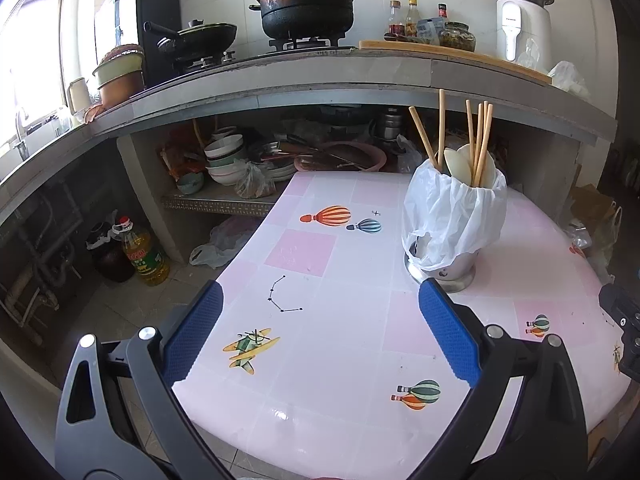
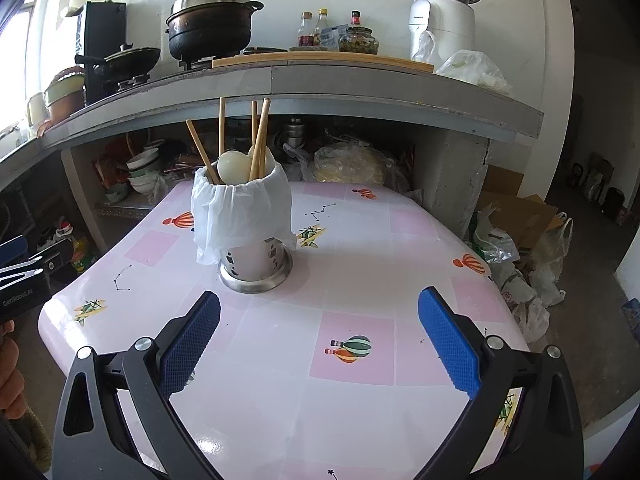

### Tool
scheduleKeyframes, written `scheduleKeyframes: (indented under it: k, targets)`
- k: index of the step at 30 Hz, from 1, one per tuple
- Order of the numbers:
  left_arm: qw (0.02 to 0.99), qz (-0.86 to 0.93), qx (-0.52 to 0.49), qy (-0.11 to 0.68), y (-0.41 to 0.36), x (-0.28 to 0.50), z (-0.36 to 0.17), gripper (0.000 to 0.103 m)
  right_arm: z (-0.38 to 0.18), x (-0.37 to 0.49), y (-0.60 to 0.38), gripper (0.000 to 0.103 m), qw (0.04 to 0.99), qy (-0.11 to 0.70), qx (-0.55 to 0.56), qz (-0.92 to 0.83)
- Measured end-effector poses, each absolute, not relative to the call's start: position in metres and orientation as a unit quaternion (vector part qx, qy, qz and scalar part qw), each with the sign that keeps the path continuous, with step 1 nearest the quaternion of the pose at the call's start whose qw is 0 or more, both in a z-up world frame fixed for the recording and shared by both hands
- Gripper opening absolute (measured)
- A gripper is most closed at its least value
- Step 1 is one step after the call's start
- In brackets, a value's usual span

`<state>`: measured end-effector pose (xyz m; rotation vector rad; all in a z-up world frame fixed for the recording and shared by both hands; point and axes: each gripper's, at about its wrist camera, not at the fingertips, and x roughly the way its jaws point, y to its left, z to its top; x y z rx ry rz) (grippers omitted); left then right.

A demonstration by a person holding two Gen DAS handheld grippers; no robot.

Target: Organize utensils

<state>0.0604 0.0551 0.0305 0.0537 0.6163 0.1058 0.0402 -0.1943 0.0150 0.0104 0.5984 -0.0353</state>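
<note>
Standing upright on the pink table (image 2: pixel 360 248), holder (image 2: pixel 255 268) with its plastic bag is carrying chopsticks (image 2: pixel 261 136) and pale spoons (image 2: pixel 232 172), long axes near vertical, handles fanning upward. Holder is lying ahead and slightly left of right gripper (image 2: pixel 320 320), ahead and right of left gripper (image 1: pixel 320 312). Neither is touching it; which is nearer cannot be told. Both grippers are hovering low over the table, jaws spread wide, pinching nothing.

Home kitchen: stove (image 1: pixel 304 44), pots (image 1: pixel 308 2), bowls (image 1: pixel 224 158).
</note>
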Motion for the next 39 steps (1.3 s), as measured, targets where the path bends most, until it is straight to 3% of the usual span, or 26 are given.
scheduleKeyframes:
  k: [39]
  targets:
    - [0.956, 0.021, 0.044, 0.290, 0.037, 0.055, 0.035, 0.095, 0.017, 0.038, -0.197, 0.096, 0.957, 0.290, -0.001, -0.017]
